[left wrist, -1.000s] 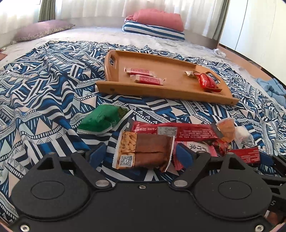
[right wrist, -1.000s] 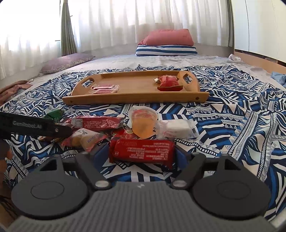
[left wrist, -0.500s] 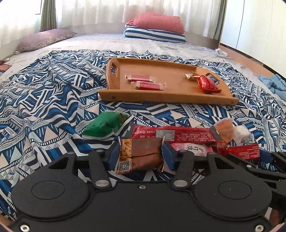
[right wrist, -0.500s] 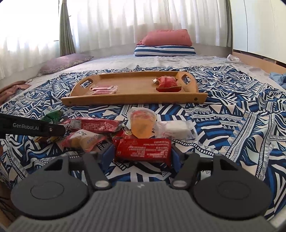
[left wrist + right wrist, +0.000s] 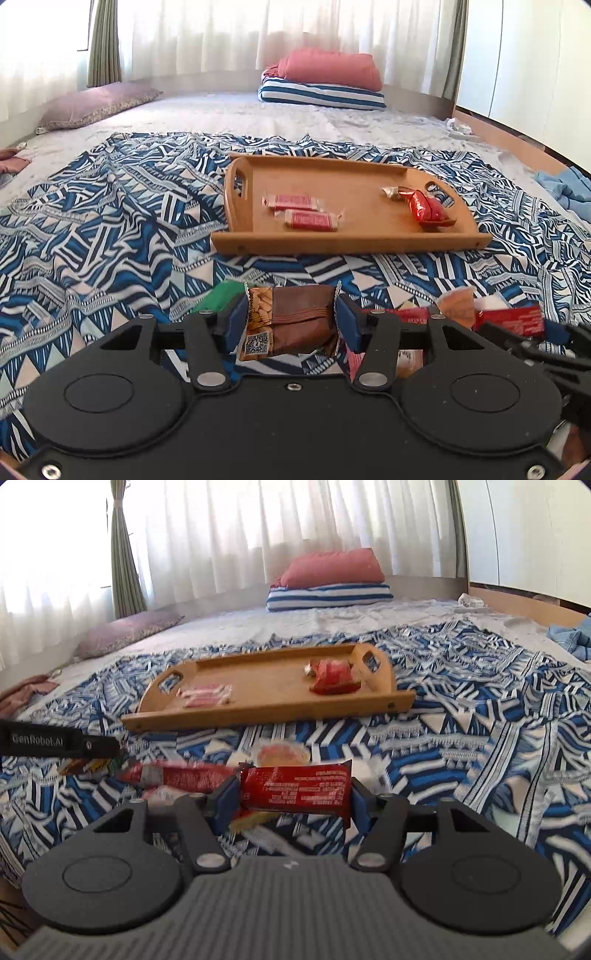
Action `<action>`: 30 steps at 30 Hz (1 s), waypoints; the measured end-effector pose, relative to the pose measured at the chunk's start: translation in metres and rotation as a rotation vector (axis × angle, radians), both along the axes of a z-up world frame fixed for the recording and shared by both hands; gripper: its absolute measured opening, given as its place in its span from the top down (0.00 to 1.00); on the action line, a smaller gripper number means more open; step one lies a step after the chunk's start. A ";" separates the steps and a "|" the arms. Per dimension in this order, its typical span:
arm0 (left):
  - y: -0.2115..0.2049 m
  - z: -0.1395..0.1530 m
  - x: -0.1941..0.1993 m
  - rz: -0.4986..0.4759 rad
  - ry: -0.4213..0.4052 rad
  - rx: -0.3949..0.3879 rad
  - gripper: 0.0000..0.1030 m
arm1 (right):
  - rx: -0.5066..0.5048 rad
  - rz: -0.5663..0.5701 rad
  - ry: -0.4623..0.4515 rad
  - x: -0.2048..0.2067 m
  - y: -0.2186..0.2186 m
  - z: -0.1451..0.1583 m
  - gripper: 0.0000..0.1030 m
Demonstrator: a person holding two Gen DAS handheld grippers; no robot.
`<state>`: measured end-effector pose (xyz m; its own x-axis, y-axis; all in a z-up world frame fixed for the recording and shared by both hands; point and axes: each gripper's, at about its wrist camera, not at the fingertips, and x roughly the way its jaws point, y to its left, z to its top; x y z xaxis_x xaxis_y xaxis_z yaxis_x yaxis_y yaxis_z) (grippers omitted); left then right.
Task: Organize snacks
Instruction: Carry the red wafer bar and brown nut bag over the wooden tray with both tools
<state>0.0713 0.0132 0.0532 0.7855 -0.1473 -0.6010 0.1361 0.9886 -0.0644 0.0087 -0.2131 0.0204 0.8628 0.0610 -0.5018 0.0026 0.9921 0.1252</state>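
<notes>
My left gripper (image 5: 291, 312) is shut on a brown peanut snack pack (image 5: 303, 326) and holds it just above the patterned cloth. My right gripper (image 5: 294, 798) has a red snack bar (image 5: 295, 786) crosswise between its blue pads; the jaws are closing and press on its ends. Farther off lies the wooden tray (image 5: 347, 243), also in the right wrist view (image 5: 266, 712). It holds two small pink packs (image 5: 295, 202) and a shiny red pack (image 5: 424, 208). A finger of the left gripper (image 5: 55, 742) shows at the left of the right wrist view.
Loose snacks lie on the blue patterned cloth (image 5: 110, 229): a green pack (image 5: 218, 299), a long red pack (image 5: 177, 775), a jelly cup (image 5: 282, 755). Stacked pillows (image 5: 325, 79) and a purple cushion (image 5: 96, 105) sit far back. Blue clothing (image 5: 565, 186) lies at the right.
Both grippers have closed in on their packs. The left one has risen, taking the brown pack up off the cloth. The right one has stayed about where it was.
</notes>
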 end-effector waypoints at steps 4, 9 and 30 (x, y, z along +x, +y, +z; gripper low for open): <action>0.001 0.007 0.010 0.002 0.006 -0.012 0.52 | 0.022 -0.009 -0.007 0.010 -0.009 0.014 0.38; 0.003 0.022 0.028 0.004 -0.009 -0.015 0.52 | 0.043 -0.010 -0.005 0.032 -0.023 0.028 0.38; -0.017 0.044 0.173 -0.020 0.071 -0.093 0.52 | 0.154 0.009 0.127 0.194 -0.087 0.050 0.38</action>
